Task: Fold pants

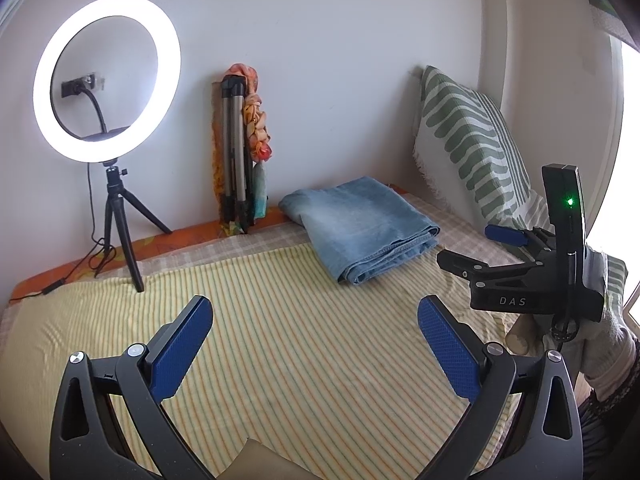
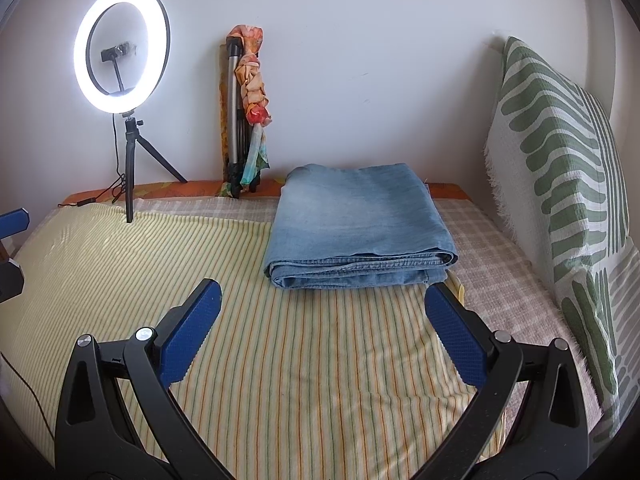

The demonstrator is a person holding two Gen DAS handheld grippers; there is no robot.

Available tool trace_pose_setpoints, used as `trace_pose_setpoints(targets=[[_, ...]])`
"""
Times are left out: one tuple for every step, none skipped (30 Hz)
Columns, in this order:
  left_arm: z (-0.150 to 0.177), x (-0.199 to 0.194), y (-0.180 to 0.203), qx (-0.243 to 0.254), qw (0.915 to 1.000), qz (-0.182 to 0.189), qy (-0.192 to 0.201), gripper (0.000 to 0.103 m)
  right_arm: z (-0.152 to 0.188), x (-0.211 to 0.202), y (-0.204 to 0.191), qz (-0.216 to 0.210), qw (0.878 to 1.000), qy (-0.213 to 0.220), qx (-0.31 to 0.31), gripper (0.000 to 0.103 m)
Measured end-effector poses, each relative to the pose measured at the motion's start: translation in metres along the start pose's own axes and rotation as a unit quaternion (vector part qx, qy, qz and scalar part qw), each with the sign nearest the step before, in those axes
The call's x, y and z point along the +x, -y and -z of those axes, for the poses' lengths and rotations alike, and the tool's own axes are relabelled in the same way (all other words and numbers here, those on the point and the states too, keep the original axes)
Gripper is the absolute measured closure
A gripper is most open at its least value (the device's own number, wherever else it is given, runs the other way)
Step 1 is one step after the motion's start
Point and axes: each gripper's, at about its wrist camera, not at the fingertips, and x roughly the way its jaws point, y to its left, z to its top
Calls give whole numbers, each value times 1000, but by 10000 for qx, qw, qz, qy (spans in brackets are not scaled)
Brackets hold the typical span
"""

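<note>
The left gripper [image 1: 316,344] is held with its blue pads spread wide and nothing between them, low over the yellow striped cloth [image 1: 280,320]. The right gripper [image 2: 322,332] is likewise spread and empty, aimed at the near edge of the pants [image 2: 360,228], which lie just beyond its fingertips and are not touched. In the left wrist view the right gripper is seen at the right, apart from the denim.

The pants are found on the far right part of the bed, resting partly on the striped cloth and partly on the checked sheet [image 2: 492,248], already stacked in a compact rectangle with layered hems toward the near side. The folding is judged done or nearly so, which would explain why both grippers are kept back and unloaded.

A ring light [image 2: 122,48] is stood far left, presumably for illumination. A folded tripod [image 2: 236,112] is leaned against the far wall, and a green patterned pillow [image 2: 560,152] is propped at the right.
</note>
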Motion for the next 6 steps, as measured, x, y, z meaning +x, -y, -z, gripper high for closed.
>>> trace_pose_setpoints(targets=[[0,0,0,12,10000,-9,3,1,1,0,0,-4,10000,-7,-12,0],[1,-1,1,30,10000,-20,27,1,2,1,-1,-6,10000,-15,-26,0],[2,-1,1,52,10000,-34,74,1,2,1,-1,-11,10000,-22,-41,0],[2,-2,1,76,9999,-11,98,1,3,2,-2,-21,10000,-29,-52,0],[2,-1,1,93,9999,8,99,1,4,2,-1,-31,10000,-34,-56,0],[2,-1,0,91,9999,1,97,1,5,2,-1,-38,10000,-39,-53,0]])
